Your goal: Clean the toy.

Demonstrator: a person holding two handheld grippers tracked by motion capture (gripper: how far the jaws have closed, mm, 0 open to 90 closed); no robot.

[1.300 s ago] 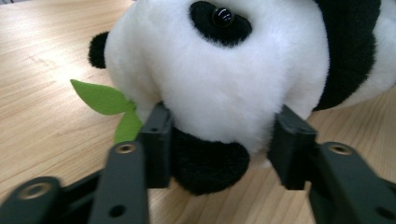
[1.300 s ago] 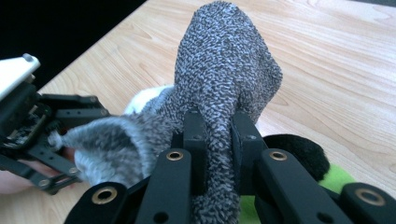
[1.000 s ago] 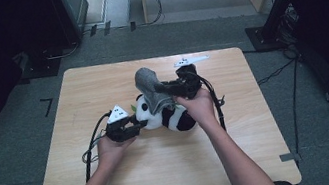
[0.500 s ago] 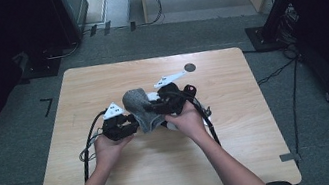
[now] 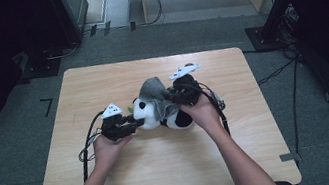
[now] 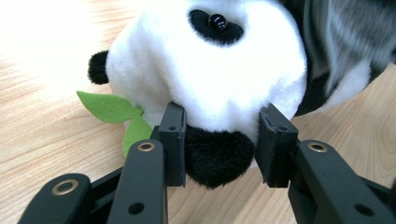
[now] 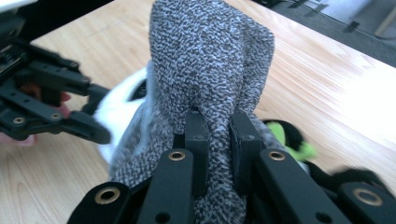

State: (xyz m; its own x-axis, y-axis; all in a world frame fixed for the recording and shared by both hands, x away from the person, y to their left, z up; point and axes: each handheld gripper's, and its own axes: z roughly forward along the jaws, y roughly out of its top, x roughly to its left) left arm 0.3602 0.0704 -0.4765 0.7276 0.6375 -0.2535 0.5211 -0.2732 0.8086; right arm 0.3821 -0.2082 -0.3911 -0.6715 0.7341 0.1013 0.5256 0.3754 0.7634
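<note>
Compared with half a second ago, I am seeing the right gripper (image 5: 169,95) carrying the grey cloth (image 5: 153,90) further right across the table (image 5: 100,83), uncovering the panda toy's (image 5: 148,114) white head. The toy is lying at the table's middle, cloth draping its body. The left gripper (image 6: 219,144) is clamping the panda's black ear, with a green leaf (image 6: 109,106) showing beside it; the right gripper view is showing those jaws pinching a cloth fold.

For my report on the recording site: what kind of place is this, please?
Probably a lab or recording studio, not a home: a bare wooden table stands on grey carpet, with black equipment stands and cables on the floor around it.
</note>
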